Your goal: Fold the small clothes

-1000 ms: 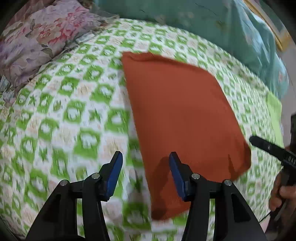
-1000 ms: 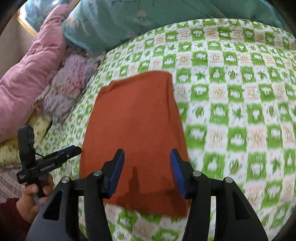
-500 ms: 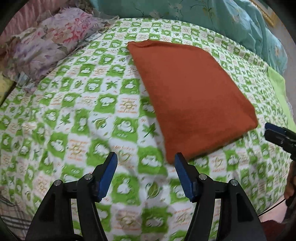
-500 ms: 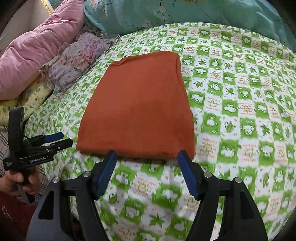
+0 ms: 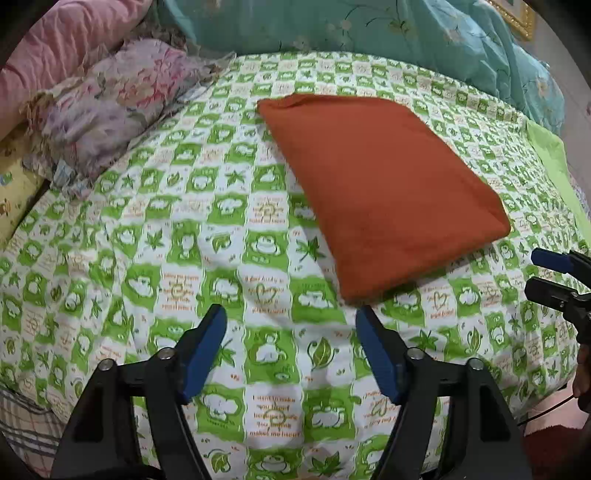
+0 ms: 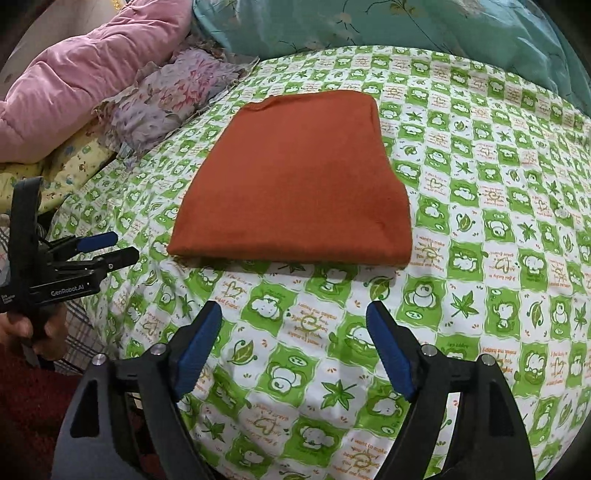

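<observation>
A bed covered with a green-and-white patterned bedspread (image 5: 192,236) fills both views, with a teal quilt (image 6: 424,26) along its far edge, a pink quilt (image 6: 85,74) and a floral pillow (image 5: 110,107) on its left side. The rust-orange garment (image 6: 295,181) lies folded into a flat, neat rectangle on the middle of the bedspread, touched by neither tool.

The left gripper (image 5: 291,347) hangs over the bedspread just short of the garment's near corner; its fingers have just been opening and stand wide apart with only bedspread between them. The right gripper (image 6: 295,343) sits a little back from the garment's near folded edge; its fingers too have just been opening and are spread wide, gripping nothing. In the right wrist view, a hand (image 6: 33,332) holds the left gripper's handle at the bed's left edge.
</observation>
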Motion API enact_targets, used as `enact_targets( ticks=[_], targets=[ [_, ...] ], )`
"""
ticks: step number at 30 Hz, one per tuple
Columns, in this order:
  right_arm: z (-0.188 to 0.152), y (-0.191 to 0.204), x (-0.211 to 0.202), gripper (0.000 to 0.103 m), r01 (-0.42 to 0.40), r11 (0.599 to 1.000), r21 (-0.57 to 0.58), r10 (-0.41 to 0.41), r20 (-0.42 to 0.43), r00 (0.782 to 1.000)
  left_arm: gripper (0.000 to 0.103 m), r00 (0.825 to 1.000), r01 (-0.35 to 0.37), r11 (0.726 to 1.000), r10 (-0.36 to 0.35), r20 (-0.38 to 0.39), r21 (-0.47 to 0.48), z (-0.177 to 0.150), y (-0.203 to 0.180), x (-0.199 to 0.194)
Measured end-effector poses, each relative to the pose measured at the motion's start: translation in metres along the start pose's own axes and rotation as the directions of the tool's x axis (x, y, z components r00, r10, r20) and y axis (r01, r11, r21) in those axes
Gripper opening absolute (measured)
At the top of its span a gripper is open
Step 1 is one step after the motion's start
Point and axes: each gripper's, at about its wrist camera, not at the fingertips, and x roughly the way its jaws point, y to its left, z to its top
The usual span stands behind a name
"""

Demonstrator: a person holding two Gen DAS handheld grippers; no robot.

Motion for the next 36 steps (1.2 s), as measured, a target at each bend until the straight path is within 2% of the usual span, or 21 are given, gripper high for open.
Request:
enact_targets(
  ticks=[1,5,12,18,36],
  targets=[
    [0.002,0.002,0.000,0.084,0.003,1.000,-0.008,-0.003,0.002,1.000,0.080,1.000,-0.003,1.000,0.003,0.010,0.006,0.003,-0.002,-0.001],
    [0.013,0.005,0.004,0.086,0.016,0.999,-0.032,-0.016,0.013,1.000,0.083,1.000,-0.003,1.000,0.003,0.029,0.012,0.013,-0.005,0.000],
    [0.030,0.001,0.014,0.086,0.025,0.999,-0.029,-0.025,0.012,1.000,0.084,0.998,-0.030,0.999,0.028,0.050,0.024,0.033,-0.007,0.006],
    [0.041,-0.004,0.025,0.086,0.024,1.000,-0.017,-0.024,-0.008,1.000,0.085,0.998,-0.059,0.998,0.059,0.037,0.011,0.045,-0.003,0.017],
    [0.063,-0.002,0.048,0.086,0.001,1.000,-0.029,-0.002,-0.038,0.999,0.087,0.998,-0.060,0.998,0.060,0.007,0.029,0.046,-0.016,0.032]
  ],
)
